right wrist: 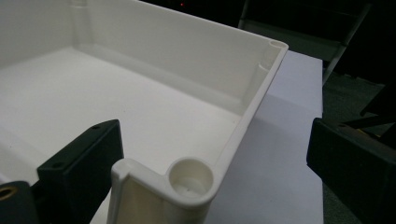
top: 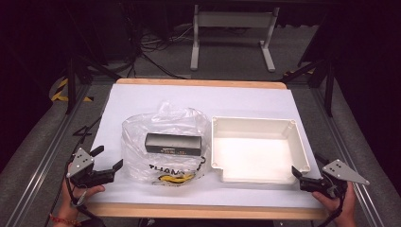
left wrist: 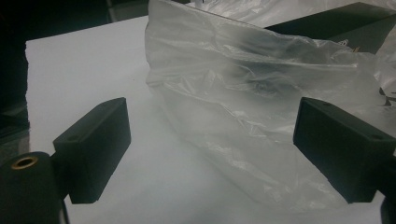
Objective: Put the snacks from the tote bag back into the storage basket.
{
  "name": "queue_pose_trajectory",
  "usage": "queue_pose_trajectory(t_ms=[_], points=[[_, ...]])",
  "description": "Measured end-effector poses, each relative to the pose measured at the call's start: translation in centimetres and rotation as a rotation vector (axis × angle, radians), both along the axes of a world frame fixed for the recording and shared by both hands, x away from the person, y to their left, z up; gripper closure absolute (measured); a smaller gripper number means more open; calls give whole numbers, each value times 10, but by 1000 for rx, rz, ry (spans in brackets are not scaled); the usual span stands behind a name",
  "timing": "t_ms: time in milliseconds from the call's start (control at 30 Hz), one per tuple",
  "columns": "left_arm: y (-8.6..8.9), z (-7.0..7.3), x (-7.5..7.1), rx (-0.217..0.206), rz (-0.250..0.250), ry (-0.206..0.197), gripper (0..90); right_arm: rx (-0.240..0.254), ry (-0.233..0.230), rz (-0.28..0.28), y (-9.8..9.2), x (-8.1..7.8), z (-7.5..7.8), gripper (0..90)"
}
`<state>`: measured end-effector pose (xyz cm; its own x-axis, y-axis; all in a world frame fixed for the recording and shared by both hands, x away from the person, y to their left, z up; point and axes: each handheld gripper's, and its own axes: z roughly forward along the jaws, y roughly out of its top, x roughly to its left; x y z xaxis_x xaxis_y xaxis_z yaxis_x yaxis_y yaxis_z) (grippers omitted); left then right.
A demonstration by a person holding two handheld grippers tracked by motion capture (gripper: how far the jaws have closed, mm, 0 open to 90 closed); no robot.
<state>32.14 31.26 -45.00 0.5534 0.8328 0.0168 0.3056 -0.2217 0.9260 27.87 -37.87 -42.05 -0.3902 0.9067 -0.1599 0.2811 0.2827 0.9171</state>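
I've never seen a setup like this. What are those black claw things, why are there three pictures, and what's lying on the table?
No machine moves here: a person holds a hand-held tool with two black jaws in each hand. The left gripper and the right gripper both show in the high view, taken by a fixed camera above the table. The other two pictures come from small cameras riding on each gripper, looking along its jaws.

On the white-covered table lies a crumpled clear plastic bag with a flat black box inside it. Beside it sits an empty shallow white plastic tray.

Nothing is held. The left gripper's jaws stand open towards the bag's edge; the right gripper's open jaws straddle the tray's near corner without pressing on it.
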Motion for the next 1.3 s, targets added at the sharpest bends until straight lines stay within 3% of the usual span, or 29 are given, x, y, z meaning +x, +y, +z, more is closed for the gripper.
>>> queue_pose_trajectory(t_ms=[333, 500, 600, 667, 867, 900, 1033, 1067, 1300], points=[[-3, 2, 2, -8, -15, -4, 112, -18, 0, 38, 11, 4, 14, 58], [-2, -2, 4, -1, -11, 15, 109, -12, -1, 90, 15, 5, 25, 77], [-1, -2, 3, -2, -7, 15, 109, -31, -7, 108, 18, 6, 28, 132], [-1, -1, 2, -4, 0, 12, 108, -18, -8, 148, 19, 6, 31, 157], [-2, 0, -1, -9, 6, 15, 98, -33, 4, 161, 29, 10, 38, 156], [-2, 1, -4, -6, 5, 10, 97, -57, -6, 162, 33, 10, 41, 156], [0, 0, -5, -11, 17, 13, 97, -54, -11, 178, 38, 10, 45, 159], [0, 0, -5, -11, 18, 12, 96, -56, -6, 200, 41, 11, 46, 202], [-2, 0, -4, 2, 22, 11, 95, -92, -7, 256, 56, 17, 53, 240]])
